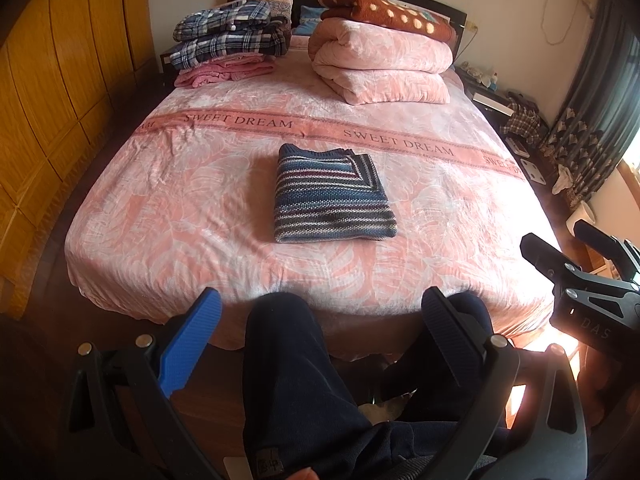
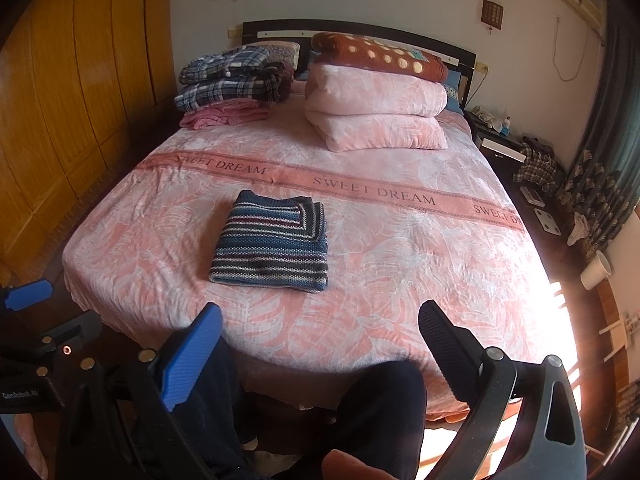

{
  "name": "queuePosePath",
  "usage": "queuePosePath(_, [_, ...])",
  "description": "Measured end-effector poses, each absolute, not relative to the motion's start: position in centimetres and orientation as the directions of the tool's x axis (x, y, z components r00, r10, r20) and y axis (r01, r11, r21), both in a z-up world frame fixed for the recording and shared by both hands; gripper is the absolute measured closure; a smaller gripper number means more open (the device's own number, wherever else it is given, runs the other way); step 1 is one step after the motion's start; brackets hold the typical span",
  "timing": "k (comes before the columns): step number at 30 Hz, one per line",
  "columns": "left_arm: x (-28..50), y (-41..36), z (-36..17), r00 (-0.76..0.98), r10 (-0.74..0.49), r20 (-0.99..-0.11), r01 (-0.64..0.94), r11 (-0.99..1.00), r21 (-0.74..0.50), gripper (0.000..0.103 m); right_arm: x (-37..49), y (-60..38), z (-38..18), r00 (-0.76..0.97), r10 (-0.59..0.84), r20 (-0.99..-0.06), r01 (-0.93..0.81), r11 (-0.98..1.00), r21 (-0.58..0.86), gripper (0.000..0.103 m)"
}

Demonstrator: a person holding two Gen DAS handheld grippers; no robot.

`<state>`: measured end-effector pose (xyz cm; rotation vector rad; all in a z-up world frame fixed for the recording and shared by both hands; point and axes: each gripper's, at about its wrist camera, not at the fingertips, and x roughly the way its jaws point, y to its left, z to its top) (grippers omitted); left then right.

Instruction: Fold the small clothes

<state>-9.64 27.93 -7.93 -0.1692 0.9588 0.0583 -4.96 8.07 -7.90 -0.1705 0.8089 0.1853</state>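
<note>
Striped knit sweater (image 1: 334,194) lies folded into a compact rectangle mid-bed on the pink bedspread (image 1: 168,200) — fold looks complete, judged from its squared edges. Left gripper (image 1: 320,334) and right gripper (image 2: 320,344) hang at 6 o'clock off the bed's foot, fingers spread wide, holding nothing. No unfolded garment shows. Stacks at 11–12 o'clock by the headboard: contents unclear.
</note>
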Motion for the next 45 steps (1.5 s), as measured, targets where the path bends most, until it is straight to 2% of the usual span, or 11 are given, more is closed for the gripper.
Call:
queuePosePath(24, [-10.9, 27.8, -7.2, 0.592, -0.024, -0.805, -0.123, 0.985, -0.119, 0.003, -6.6, 7.9, -6.8, 0.701, 0.088, -0.708, -0.211, 0.973, -0.088, 0.004])
queuePosePath(26, [-11.0, 27.7, -7.3, 0.592, -0.024, -0.806, -0.123, 0.985, -0.119, 0.003, -7.2, 7.7, -6.6, 0.737, 0.065, -0.673, -0.186, 0.976, -0.11, 0.009])
queuePosePath(27, [-11.0, 27.7, -7.3, 0.592, -0.022, -0.806, -0.123, 0.985, -0.118, 0.003, -7.3, 7.6, -6.5, 0.741, 0.054, -0.67, -0.177, 0.977, -0.116, 0.013])
queuePosePath(29, [-11.2, 27.6, -7.2, 0.593, -0.023, -0.805, -0.124, 0.985, -0.12, 0.003, -7.1, 7.2, -6.4, 0.731, 0.072, -0.679, -0.177, 0.98, -0.086, 0.015])
queuePosePath(35, [-11.6, 27.2, -7.0, 0.593, -0.022, -0.805, -0.123, 0.985, -0.118, 0.003, -7.1, 7.6, -6.4, 0.708, 0.113, -0.697, -0.225, 0.972, -0.071, 0.005])
queuePosePath(45, [-11.9, 26.8, -6.5, 0.593, -0.018, -0.805, -0.133, 0.984, -0.12, 0.003, -7.1, 8.4, -6.6, 0.707, 0.117, -0.698, -0.239, 0.968, -0.079, 0.004])
